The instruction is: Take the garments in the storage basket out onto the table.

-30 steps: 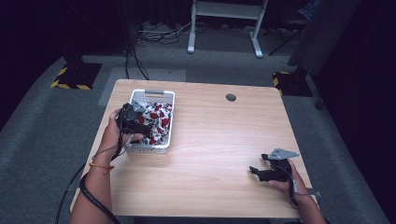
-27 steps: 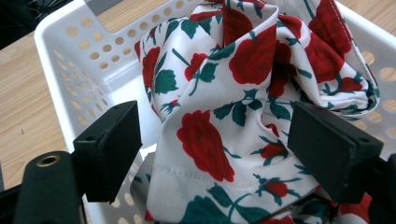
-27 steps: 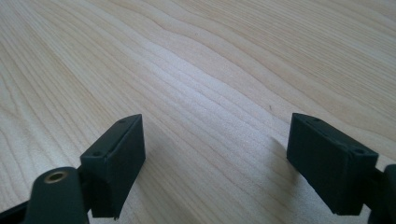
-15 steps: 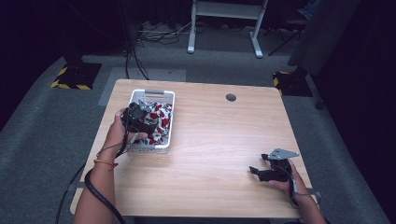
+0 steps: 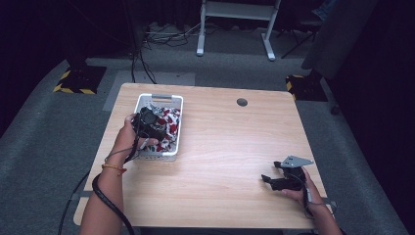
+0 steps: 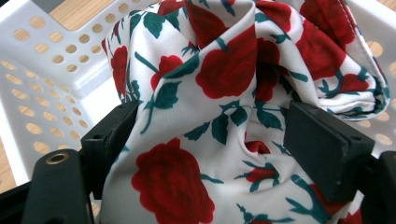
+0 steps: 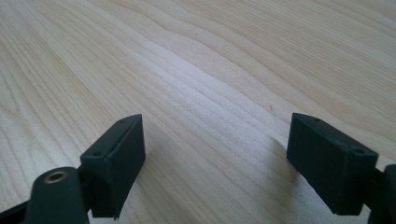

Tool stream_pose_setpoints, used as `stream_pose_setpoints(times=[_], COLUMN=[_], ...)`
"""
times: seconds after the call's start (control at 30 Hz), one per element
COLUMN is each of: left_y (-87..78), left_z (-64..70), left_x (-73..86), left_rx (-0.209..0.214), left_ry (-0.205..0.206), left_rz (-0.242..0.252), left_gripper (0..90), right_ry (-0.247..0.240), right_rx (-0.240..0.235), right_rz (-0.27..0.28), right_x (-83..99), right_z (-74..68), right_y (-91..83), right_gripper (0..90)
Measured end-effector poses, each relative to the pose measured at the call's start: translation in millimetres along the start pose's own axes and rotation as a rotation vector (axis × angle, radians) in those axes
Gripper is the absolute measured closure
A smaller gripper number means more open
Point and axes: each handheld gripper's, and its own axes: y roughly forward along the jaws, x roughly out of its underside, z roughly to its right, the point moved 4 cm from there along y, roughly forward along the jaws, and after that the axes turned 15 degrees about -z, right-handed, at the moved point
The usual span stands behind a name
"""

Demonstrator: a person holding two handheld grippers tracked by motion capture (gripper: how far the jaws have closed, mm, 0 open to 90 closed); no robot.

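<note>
Fingers (image 6: 112, 154) of both grippers gape: left straddling rose cloth (image 6: 224, 102) in basket (image 6: 56, 74), right (image 7: 224, 163) over table (image 7: 210, 70).

The left tool (image 5: 149, 123) now sits farther over the basket (image 5: 169, 99), down among the rose-printed cloth (image 6: 224, 93).

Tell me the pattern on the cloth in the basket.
White cloth printed with red roses and dark green leaves; clearest in the left gripper view.

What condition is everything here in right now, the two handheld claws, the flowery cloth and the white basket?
left gripper: open, jaws astride the cloth
right gripper: open, holding nothing, low over the table
rose-print cloth: crumpled, bunched in the basket
white basket: upright on the table, holding the cloth
</note>
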Motion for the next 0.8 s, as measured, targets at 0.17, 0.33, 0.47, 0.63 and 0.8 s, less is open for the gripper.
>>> stream_pose_setpoints(times=[0.17, 0.33, 0.47, 0.63, 0.8], left_y=[5.3, 9.9, 12.5, 19.2, 27.0], left_z=[0.5, 0.5, 0.9, 3.1, 6.4], left_x=[-4.7, -6.2, -6.9, -8.9, -11.0], left_rx=[0.009, 0.036, 0.040, 0.022, 0.010], left_ry=[0.004, 0.022, 0.030, 0.048, 0.062], left_rz=[-0.021, -0.049, -0.060, -0.105, -0.146], left_gripper=[21.4, 27.4, 30.6, 32.7, 37.2], right_ry=[0.000, -0.002, -0.005, -0.005, -0.005], right_rx=[0.000, -0.001, -0.002, -0.003, -0.002], right_rz=[0.000, 0.000, 0.000, 0.000, 0.000], right_x=[0.0, 0.2, 0.3, 0.3, 0.3], right_z=[0.0, -0.1, -0.2, -0.3, -0.2], right_y=[0.0, -0.1, -0.1, -0.1, -0.1], right_gripper=[19.5, 19.5, 19.5, 19.5, 19.5])
